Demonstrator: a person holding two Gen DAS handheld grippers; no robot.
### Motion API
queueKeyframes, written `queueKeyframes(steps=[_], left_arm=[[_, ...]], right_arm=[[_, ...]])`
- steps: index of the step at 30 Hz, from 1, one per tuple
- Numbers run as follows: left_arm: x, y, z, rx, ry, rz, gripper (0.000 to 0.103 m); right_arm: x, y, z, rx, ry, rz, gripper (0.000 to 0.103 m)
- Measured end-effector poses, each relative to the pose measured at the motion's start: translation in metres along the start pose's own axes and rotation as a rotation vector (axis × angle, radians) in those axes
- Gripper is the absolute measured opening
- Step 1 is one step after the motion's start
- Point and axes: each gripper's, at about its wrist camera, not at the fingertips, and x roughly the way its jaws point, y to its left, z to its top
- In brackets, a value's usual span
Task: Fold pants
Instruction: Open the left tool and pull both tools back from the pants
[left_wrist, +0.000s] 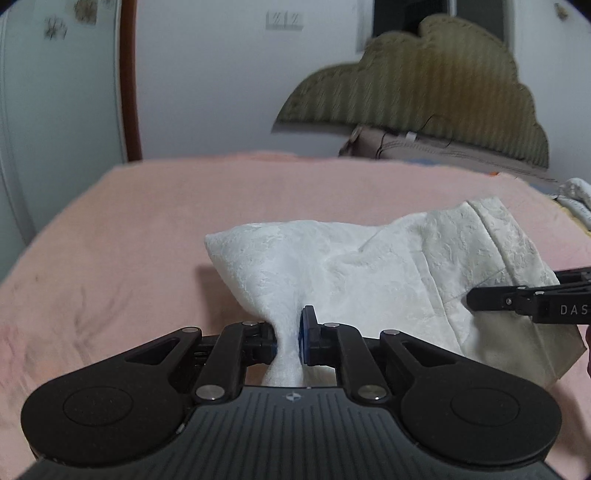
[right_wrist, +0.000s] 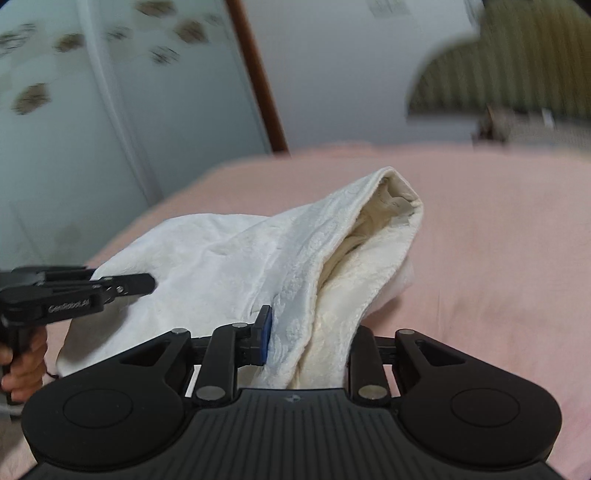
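Pants (left_wrist: 369, 273), white, textured: lay bunched on a pink blanket (left_wrist: 147, 221), raised ahead of both tools. Left gripper (left_wrist: 288, 339): pads pressed together on a pinched neck of the fabric, which fanned out ahead and to its right. Right gripper (right_wrist: 306, 339): clamped on a thick fold of the waistband, blue pad (right_wrist: 265, 338) against the cloth, far finger hidden behind it; the opening gaped ahead. Padded headboard (left_wrist: 424, 85): stood beyond the blanket, to the right.

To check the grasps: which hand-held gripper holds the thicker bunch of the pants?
The right hand-held gripper: it pinches a thick, layered fold of the white pants. The left hand-held gripper squeezes only a thin twist.
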Motion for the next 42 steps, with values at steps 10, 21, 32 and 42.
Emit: queueKeyframes(steps=[10,21,32,42], left_arm=[[-0.036,0.019,-0.004,-0.063,-0.048,0.07,0.04],[-0.082,-0.018,-0.024,0.109,-0.067,0.197,0.06],[-0.122,-0.058,-0.067,-0.045,0.018,0.129,0.079],[-0.116,-0.046,-0.1,-0.117,0.107,0.172,0.087]], right_arm=[[-0.062,0.0,-0.035,0.011,-0.166,-0.229,0.05],[-0.081,0.013,-0.06,-0.121,-0.196,-0.468,0.066],[-0.143,0.078,-0.112,-0.067,-0.151,-0.163,0.085],[-0.193,0.083,-0.116,0.358,-0.192,0.607,0.103]])
